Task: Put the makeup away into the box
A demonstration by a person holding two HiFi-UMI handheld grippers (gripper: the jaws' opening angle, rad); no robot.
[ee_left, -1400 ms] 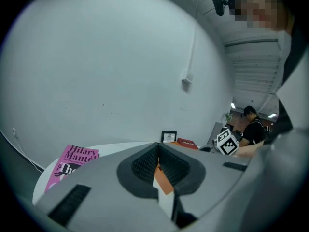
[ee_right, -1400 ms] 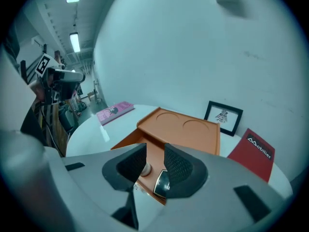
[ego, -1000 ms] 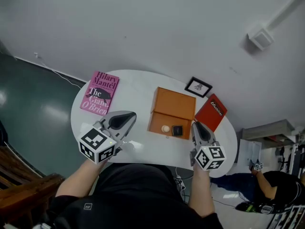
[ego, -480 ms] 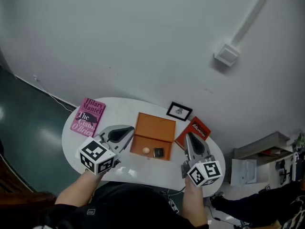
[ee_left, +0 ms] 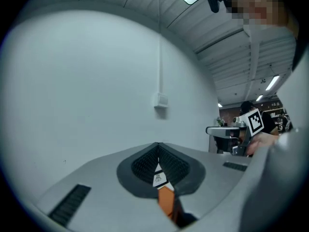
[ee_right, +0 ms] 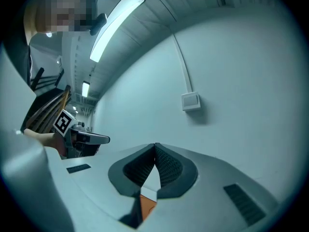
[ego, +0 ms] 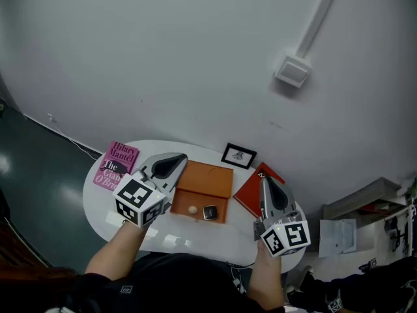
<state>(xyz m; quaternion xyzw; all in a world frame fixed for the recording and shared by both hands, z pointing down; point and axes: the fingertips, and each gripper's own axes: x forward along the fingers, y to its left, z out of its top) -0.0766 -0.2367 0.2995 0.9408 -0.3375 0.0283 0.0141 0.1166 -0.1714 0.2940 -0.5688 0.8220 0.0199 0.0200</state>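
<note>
Place: an office-type workroom.
Walls: bare white, with a conduit (ego: pixel 319 19) running down to a wall box (ego: pixel 291 71).
Ceiling: ribbed panels and a strip light (ee_right: pixel 116 25).
Furniture: a small round white table (ego: pixel 199 235).

The head camera is looking steeply down from high above. Both gripper cameras are facing the wall (ee_left: pixel 72 81) level (sharing its wall box (ee_right: pixel 190 101)).

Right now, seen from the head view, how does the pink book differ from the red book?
The pink book carries large title lettering; the red book shows only a small white mark near its far corner. The pink book lies left of the orange box, the red book right of it. Both lie flat on the white table.
</note>
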